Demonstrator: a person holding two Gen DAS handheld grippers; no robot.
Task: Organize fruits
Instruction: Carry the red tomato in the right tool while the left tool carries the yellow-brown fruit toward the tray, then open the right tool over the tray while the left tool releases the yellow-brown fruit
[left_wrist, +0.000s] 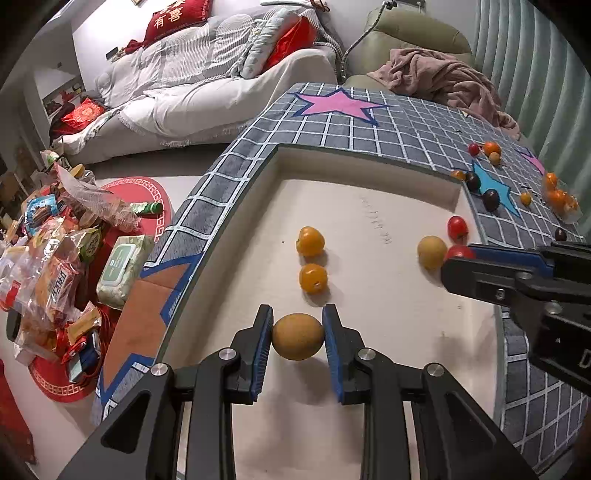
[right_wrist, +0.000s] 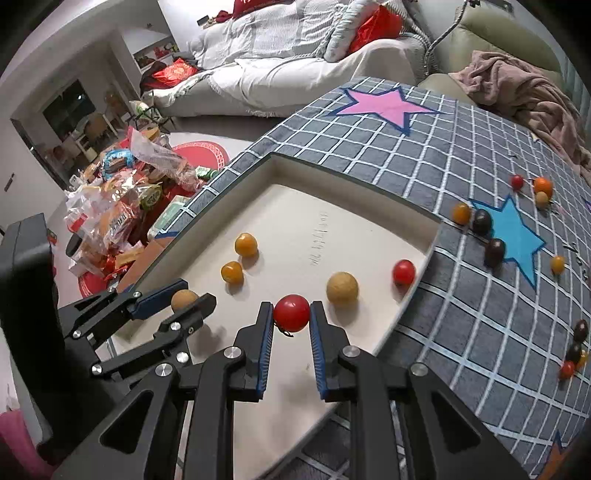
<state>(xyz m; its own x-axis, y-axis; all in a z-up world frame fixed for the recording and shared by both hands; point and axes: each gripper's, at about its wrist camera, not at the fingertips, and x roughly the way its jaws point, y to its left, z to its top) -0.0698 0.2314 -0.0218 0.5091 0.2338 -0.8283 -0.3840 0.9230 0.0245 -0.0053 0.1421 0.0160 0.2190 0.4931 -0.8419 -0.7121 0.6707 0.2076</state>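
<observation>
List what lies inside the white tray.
On the white tray: two orange fruits, one tan fruit, one red tomato. The right gripper partly hides the tray floor.

Both grippers are black, with blue ribbed pads (left_wrist: 263, 350) and silver screws (right_wrist: 235, 352).

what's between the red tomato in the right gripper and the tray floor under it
Nothing visible. The right gripper holds the red tomato over a bare patch of the white tray; the nearest fruit, a tan round fruit, lies off to the side.
</observation>
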